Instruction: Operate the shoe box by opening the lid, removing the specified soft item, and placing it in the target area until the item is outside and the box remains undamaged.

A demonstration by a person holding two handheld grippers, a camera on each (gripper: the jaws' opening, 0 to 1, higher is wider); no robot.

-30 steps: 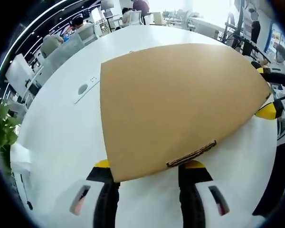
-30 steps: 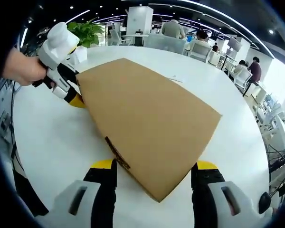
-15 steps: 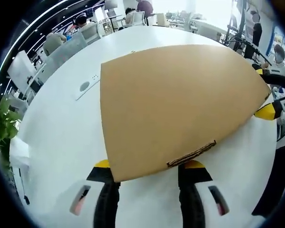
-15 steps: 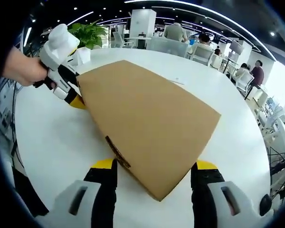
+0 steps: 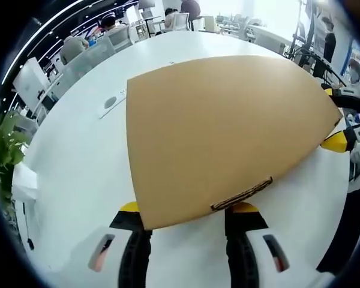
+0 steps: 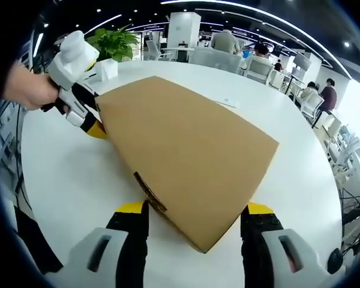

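Observation:
A plain brown cardboard shoe box with its lid down lies between both grippers over the white table. My left gripper straddles the box's near edge, its yellow-tipped jaws pressed against the box on either side. My right gripper clamps the opposite corner the same way. The left gripper, held by a hand, shows at the box's far corner in the right gripper view. The right gripper shows at the right edge of the left gripper view. The box's contents are hidden.
A socket plate is set into the table left of the box. A potted plant and a small white box stand at the table's far edge. Chairs and seated people surround the table.
The box keeps its place between both pairs of jaws while the table and room behind it drift slightly, so box and grippers have moved together.

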